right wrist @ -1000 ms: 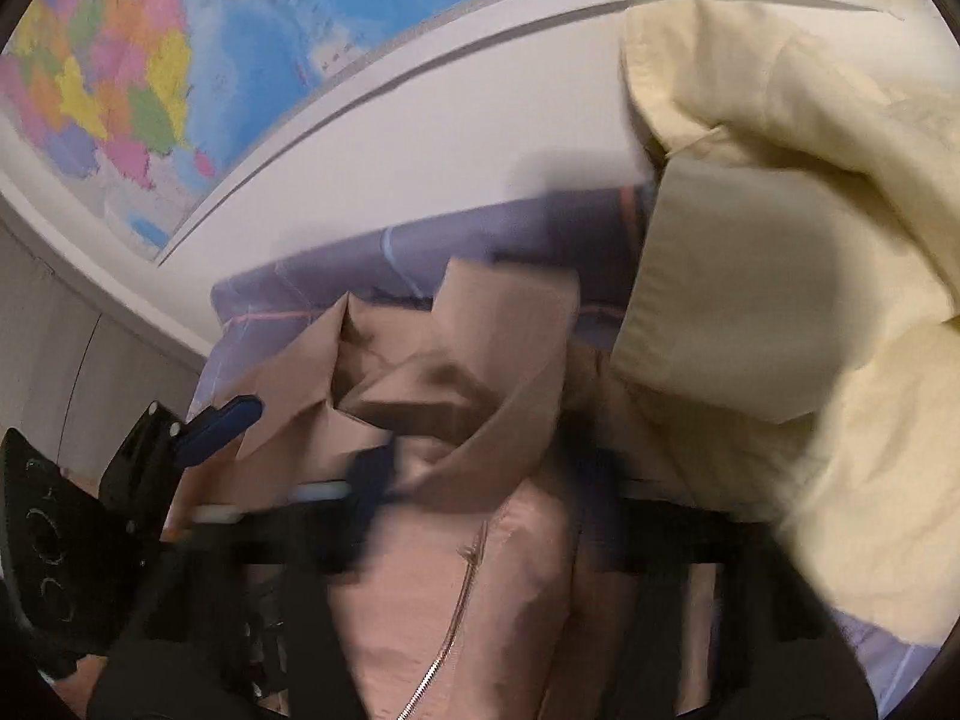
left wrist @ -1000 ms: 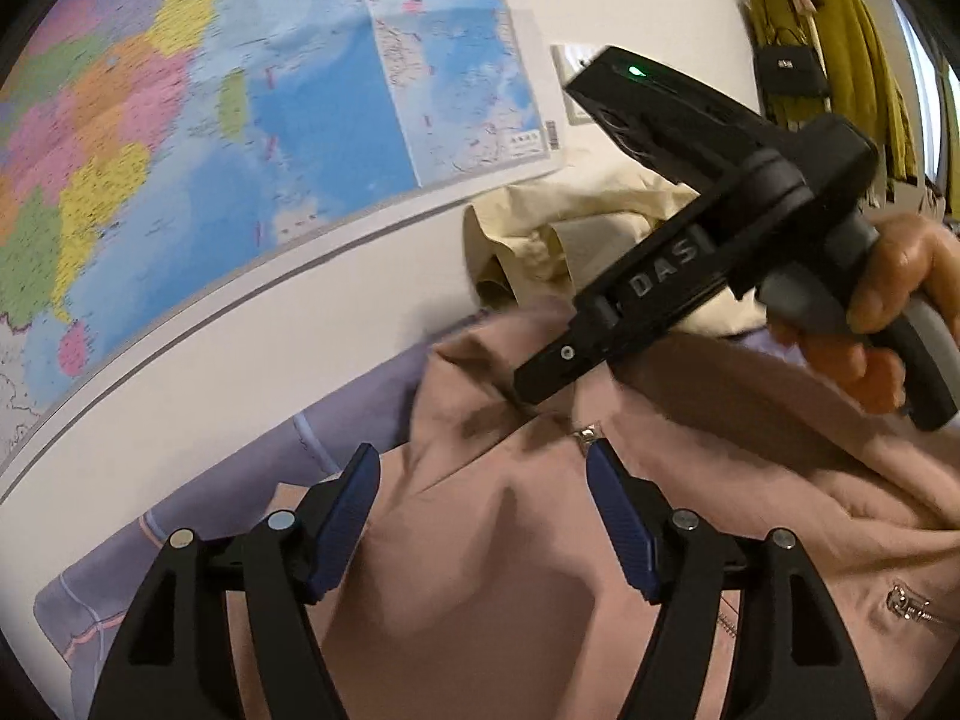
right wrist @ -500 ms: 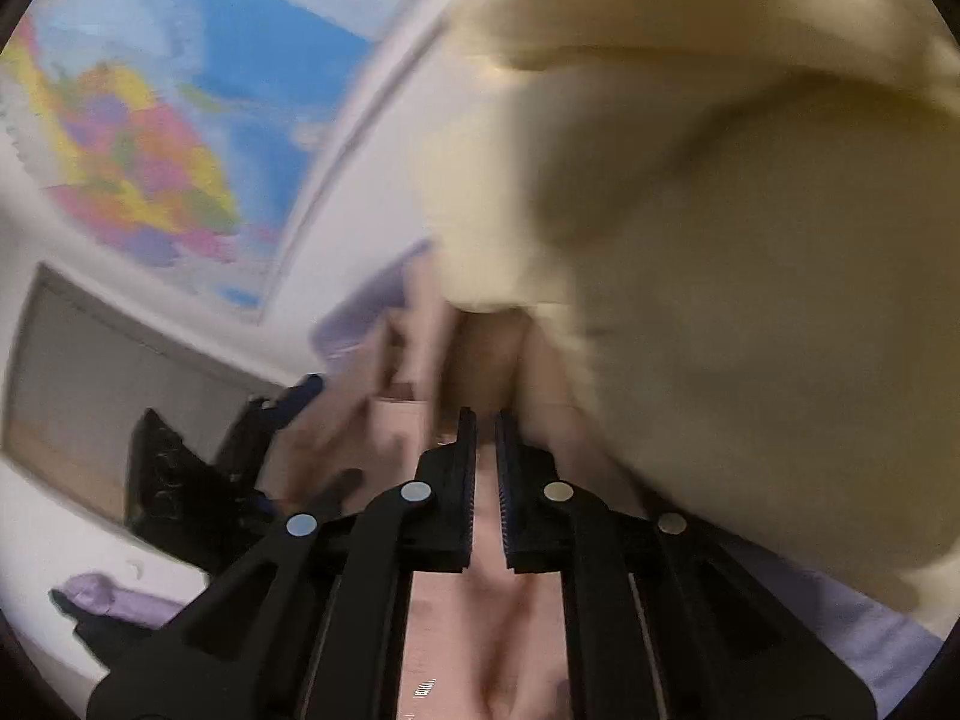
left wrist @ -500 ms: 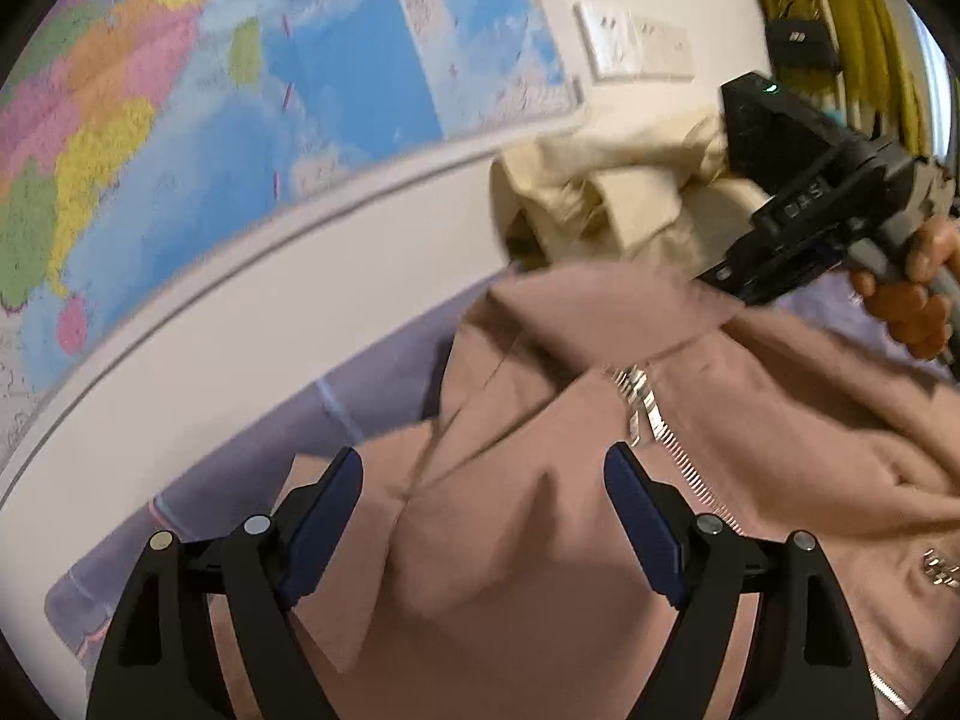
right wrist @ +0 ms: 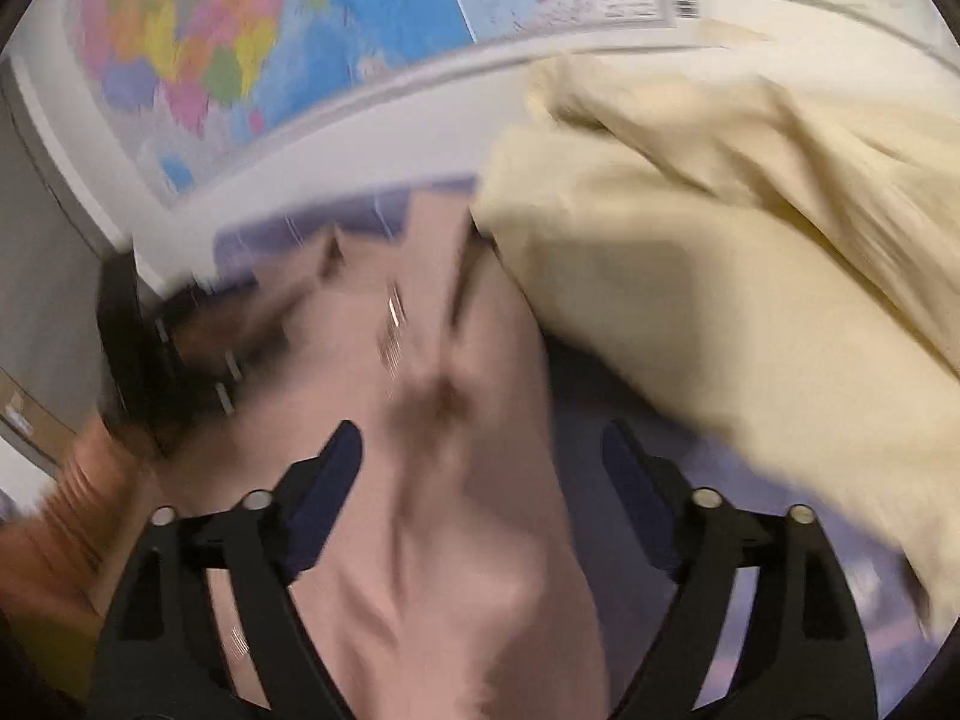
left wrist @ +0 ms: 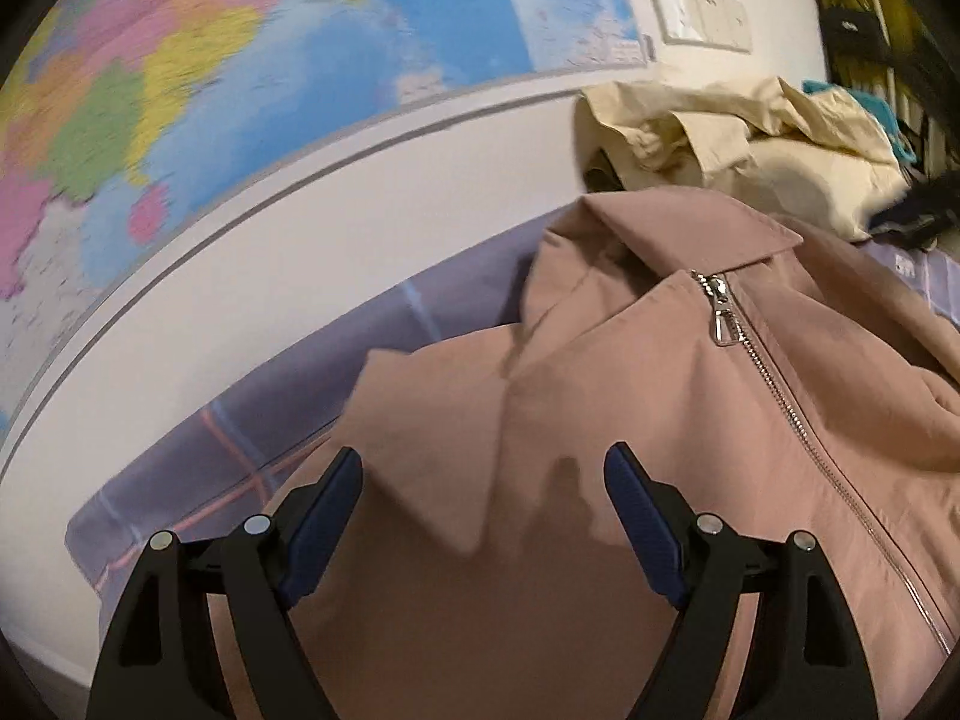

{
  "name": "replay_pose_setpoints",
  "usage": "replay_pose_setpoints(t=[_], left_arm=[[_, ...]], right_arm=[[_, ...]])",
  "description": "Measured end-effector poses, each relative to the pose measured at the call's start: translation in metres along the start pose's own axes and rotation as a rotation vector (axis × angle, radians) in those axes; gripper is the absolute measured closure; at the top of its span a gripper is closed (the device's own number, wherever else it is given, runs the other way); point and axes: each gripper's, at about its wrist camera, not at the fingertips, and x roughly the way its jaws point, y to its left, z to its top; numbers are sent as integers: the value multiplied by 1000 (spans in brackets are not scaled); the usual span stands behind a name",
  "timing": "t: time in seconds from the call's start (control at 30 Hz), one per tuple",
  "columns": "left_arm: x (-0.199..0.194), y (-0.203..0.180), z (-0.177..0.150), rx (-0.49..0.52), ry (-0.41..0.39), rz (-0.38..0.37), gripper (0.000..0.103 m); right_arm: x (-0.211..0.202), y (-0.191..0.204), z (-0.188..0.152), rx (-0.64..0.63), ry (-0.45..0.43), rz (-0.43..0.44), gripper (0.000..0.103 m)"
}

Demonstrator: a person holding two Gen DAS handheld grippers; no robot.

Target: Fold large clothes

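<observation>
Two grippers are held apart over a pink jacket [left wrist: 630, 420] spread on a lilac sheet [left wrist: 252, 420].
Nothing is gripped: the left gripper [left wrist: 483, 516] is poised wide above the collar, probably for a fresh hold, while the right gripper [right wrist: 480, 492] is opening beside a cream garment [right wrist: 750, 276].

surface: lavender checked sheet [left wrist: 384, 324] | on it: pink jacket [left wrist: 600, 420], cream garment [left wrist: 750, 144]

Behind the bed, a white wall [left wrist: 372, 192] carrying a large coloured map [left wrist: 252, 60] (blurred at its left side). Right of the map, a white switch plate [left wrist: 699, 18]. Underfoot of it all, a lilac checked bedsheet [left wrist: 336, 360]. Far right, hanging yellow-green clothes [left wrist: 864, 6].
</observation>
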Motion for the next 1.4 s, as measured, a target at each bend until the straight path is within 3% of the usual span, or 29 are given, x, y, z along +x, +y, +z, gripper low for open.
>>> replay_pose_setpoints(t=[0.23, 0.3, 0.37, 0.4, 0.5, 0.6, 0.67, 0.8, 0.9, 0.93, 1.0, 1.13, 1.2, 1.3, 1.4], left_arm=[[-21, 5, -7, -46, -31, 0, 23], [-25, 4, -9, -52, -37, -6, 23], [-28, 3, -9, -53, -42, -5, 23], [-29, 4, -9, -56, -43, -2, 23], [-37, 9, -8, -79, -57, -4, 23], [-52, 22, -6, -137, -82, -18, 23], [-61, 30, -6, -174, -94, -16, 23], [-81, 46, -17, -229, -92, 13, 20], [-98, 60, -34, -250, -70, 52, 16], [-104, 66, -41, -255, -60, 72, 16], [-118, 82, -58, -286, -26, 94, 16], [-148, 109, -92, -370, 9, 99, 15], [-162, 112, -111, -408, 27, 60, 15], [-177, 93, -142, -398, 60, -46, 14], [-179, 65, -164, -335, 123, -51, 14]], right_arm=[[-30, 16, -112, -16, 150, -166, 15], [-33, 14, -131, -8, 170, -194, 22], [-39, 10, -142, 33, 165, -153, 97], [-47, 7, -140, 73, 151, -169, 101], [-89, 7, -113, 100, 36, -199, 101], [-132, 3, -67, 33, -88, -327, 101], [-145, -7, -39, 20, -149, -341, 101], [-106, -47, -25, 59, -84, -427, 95], [-54, -87, -44, 174, 78, -427, 82], [-45, -94, -51, 199, 115, -440, 69], [-51, -93, -58, 196, 72, -461, 53], [-91, -59, -62, 151, -125, -395, 23], [-102, -44, -64, 132, -166, -349, 20], [-96, -24, -74, 98, -161, -242, 20], [-77, -16, -83, 103, -119, -134, 20]])
